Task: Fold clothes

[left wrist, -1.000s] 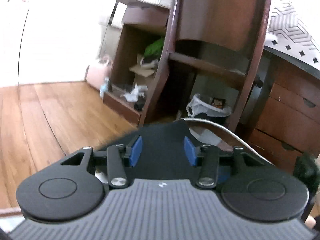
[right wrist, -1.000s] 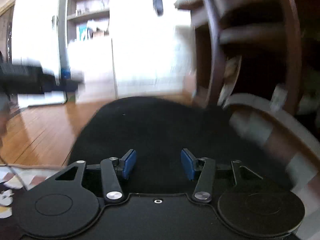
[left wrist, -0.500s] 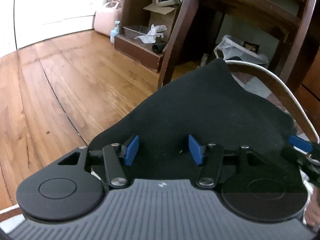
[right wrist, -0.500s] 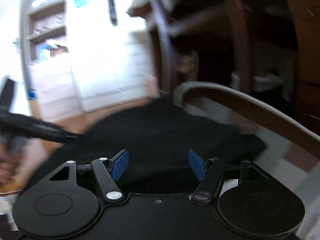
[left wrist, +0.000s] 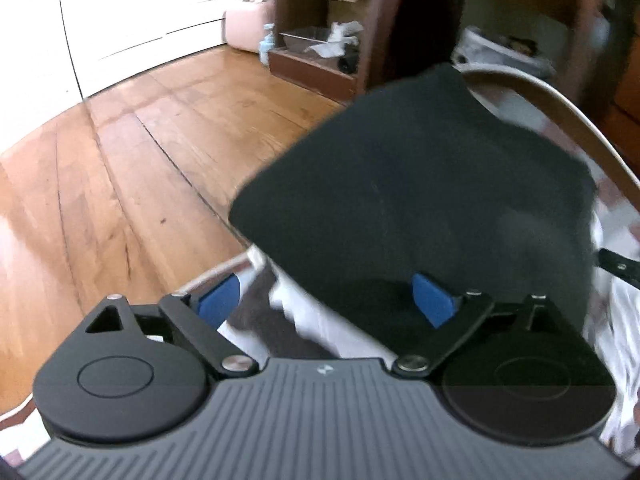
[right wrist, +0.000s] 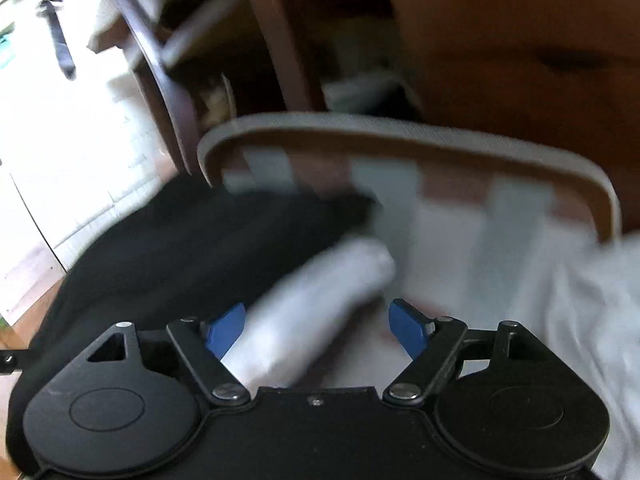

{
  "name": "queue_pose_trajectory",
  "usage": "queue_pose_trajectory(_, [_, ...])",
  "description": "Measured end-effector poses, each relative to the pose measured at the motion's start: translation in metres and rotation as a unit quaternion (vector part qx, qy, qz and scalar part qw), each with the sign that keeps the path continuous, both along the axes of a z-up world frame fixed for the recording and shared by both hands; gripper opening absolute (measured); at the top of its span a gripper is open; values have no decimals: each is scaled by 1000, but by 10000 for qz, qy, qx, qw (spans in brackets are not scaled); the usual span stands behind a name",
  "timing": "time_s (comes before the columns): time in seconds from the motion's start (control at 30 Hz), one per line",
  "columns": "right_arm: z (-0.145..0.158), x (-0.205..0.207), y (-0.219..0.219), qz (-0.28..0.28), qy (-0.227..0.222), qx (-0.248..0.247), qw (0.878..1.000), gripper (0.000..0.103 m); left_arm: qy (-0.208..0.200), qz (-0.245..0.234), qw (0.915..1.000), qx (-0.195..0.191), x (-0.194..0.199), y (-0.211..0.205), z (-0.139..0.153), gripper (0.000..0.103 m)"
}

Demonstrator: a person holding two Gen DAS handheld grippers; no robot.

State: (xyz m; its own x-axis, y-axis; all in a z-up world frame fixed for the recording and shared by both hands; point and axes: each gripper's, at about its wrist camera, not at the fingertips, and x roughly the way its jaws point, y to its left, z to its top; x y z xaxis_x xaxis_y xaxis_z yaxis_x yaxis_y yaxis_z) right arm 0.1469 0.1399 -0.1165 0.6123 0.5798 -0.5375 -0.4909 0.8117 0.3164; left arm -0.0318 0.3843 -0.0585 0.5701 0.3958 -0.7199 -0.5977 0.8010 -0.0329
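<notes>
A black garment (left wrist: 432, 184) lies folded on a patterned mat with a pale rim (left wrist: 560, 100). My left gripper (left wrist: 326, 304) is open just above the garment's near edge, with its right blue pad (left wrist: 434, 300) over the cloth. In the right wrist view the black garment (right wrist: 192, 248) lies at the left. My right gripper (right wrist: 316, 326) is open, and a blurred white cloth (right wrist: 316, 300) lies between its blue pads. More white cloth (right wrist: 580, 300) spreads to the right. This view is motion-blurred.
Wooden floor (left wrist: 120, 168) stretches to the left of the mat. A dark wooden chair (left wrist: 384, 20) and a shelf with clutter (left wrist: 316, 36) stand behind it. A wooden drawer unit (right wrist: 520, 60) stands at the back right. The mat's rim (right wrist: 400, 128) curves across the right view.
Both grippers have opened wider and let go of the black garment, which now lies lower on the mat. Both cameras have tilted down; white cloth has come into the right view.
</notes>
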Motion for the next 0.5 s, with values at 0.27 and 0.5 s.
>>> queue_pose_trajectory(0.27, [29,-35,-51,-89,511,-589,9969,83,162,-442,9989,-71,-33,-61,34,96])
queue_pose_trajectory(0.5, [67,-73,-69,197,541,-927,9940,83,180,-1148,9928,-283,-39,-111,43,99])
